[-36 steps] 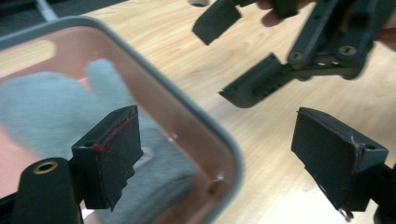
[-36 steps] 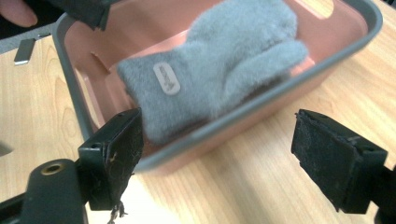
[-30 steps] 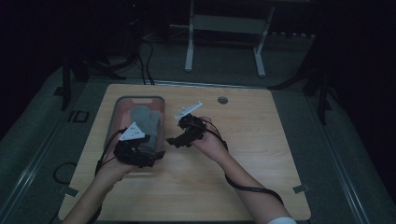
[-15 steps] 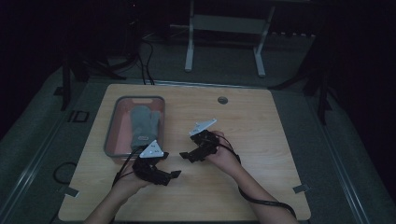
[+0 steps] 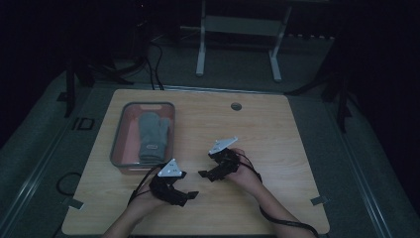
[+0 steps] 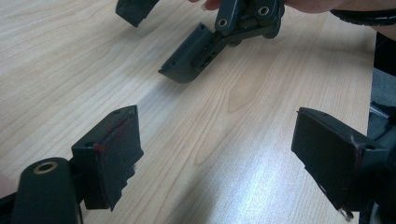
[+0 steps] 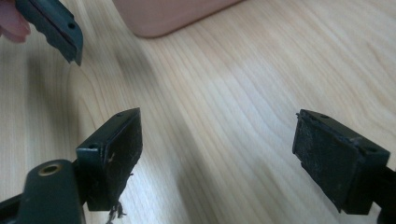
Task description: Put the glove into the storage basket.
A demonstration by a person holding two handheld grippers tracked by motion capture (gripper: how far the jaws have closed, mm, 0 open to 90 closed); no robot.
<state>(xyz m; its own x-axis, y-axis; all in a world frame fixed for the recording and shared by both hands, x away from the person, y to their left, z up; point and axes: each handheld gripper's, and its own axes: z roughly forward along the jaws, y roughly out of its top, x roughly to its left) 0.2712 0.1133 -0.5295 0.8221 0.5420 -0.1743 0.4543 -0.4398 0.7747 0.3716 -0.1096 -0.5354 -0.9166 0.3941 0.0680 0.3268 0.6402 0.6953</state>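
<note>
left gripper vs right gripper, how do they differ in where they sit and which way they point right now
In the high view the left gripper sits nearer the table's front edge, jaws pointing right; the right gripper sits farther in, jaws pointing left toward the tray. The left is also closer to that tray. Both are open, holding nothing, low over bare wood.
</note>
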